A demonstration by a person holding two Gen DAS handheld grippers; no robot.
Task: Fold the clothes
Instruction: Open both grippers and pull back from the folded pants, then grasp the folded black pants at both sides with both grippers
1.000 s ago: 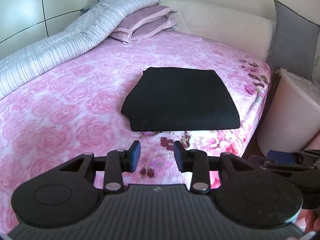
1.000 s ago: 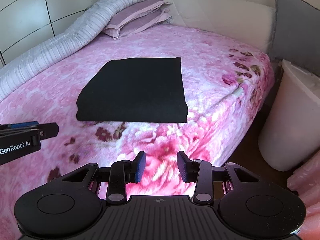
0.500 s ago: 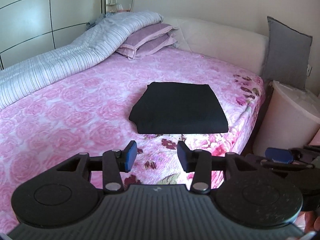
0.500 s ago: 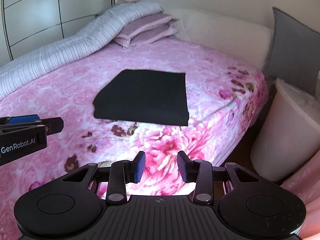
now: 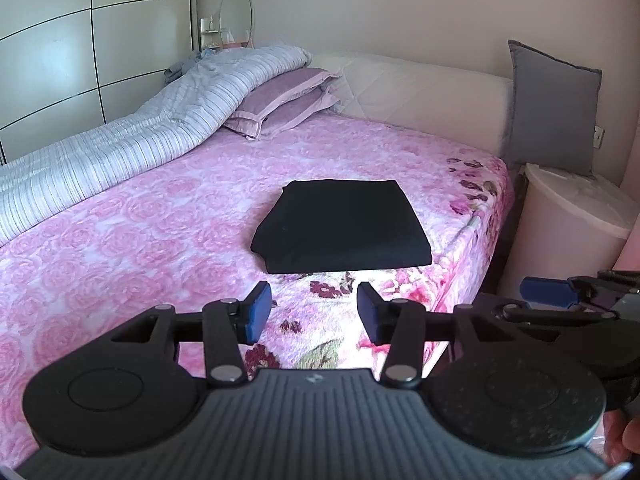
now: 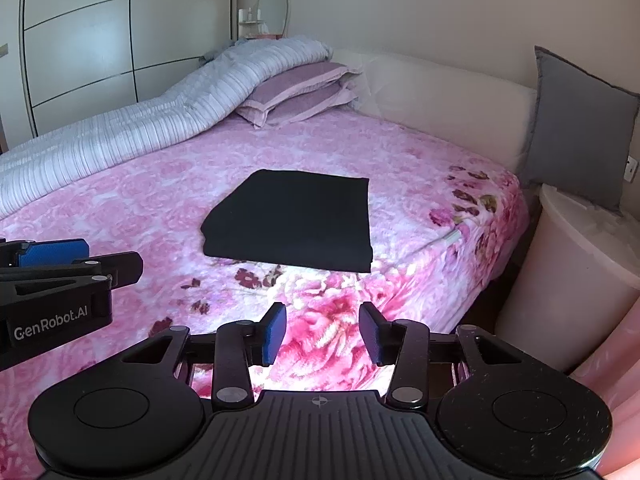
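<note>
A black garment (image 5: 340, 226) (image 6: 294, 220) lies folded into a neat rectangle on the pink rose-patterned bed (image 5: 140, 240) (image 6: 400, 184), near its right corner. My left gripper (image 5: 314, 310) hangs well short of the garment, above the bed's near edge; its jaws are opening and hold nothing. My right gripper (image 6: 323, 336) is likewise back from the garment, its jaws opening and empty. The left gripper's side shows at the left edge of the right wrist view, and the right gripper's blue pad (image 5: 548, 292) shows at the right of the left wrist view.
A striped grey duvet (image 5: 120, 148) lies along the bed's left side, with purple pillows (image 5: 280, 100) at the white headboard (image 5: 420, 92). A grey cushion (image 5: 554, 106) leans above a white round bin (image 5: 568, 232) beside the bed. Wardrobe doors (image 6: 100, 40) stand at the left.
Both grippers have drawn back and up from the folded garment, which now looks smaller and farther. Both pairs of jaws have widened a little.
</note>
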